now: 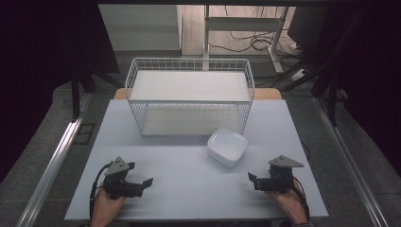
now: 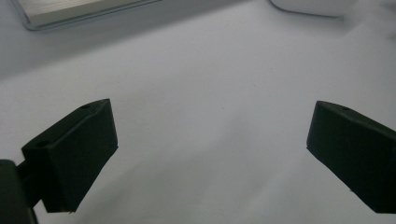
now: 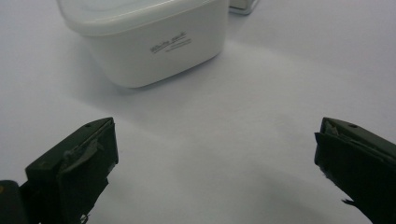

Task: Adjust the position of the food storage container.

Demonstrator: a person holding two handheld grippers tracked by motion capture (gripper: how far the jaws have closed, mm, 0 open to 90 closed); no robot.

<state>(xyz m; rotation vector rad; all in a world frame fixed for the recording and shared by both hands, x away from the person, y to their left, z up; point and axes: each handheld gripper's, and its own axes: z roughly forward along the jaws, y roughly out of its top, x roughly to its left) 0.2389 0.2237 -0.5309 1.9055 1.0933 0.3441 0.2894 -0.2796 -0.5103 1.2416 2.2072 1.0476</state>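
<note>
— Anything picked up yet?
— No. The left tongs (image 1: pixel 147 182) and right tongs (image 1: pixel 252 178) both gape, holding nothing, low over the tabletop (image 1: pixel 189 184).
— And the white dish (image 1: pixel 227 146)?
— Untouched, just before the wire basket (image 1: pixel 189 94) (nearer the right tongs). All the work remains.

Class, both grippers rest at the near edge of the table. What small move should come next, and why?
Probably the right gripper should ease forward toward the white container. Its jaws stand open with nothing between them, and the container sits just ahead of it, in front of the wire basket. The left gripper, also open, is farther away.
</note>
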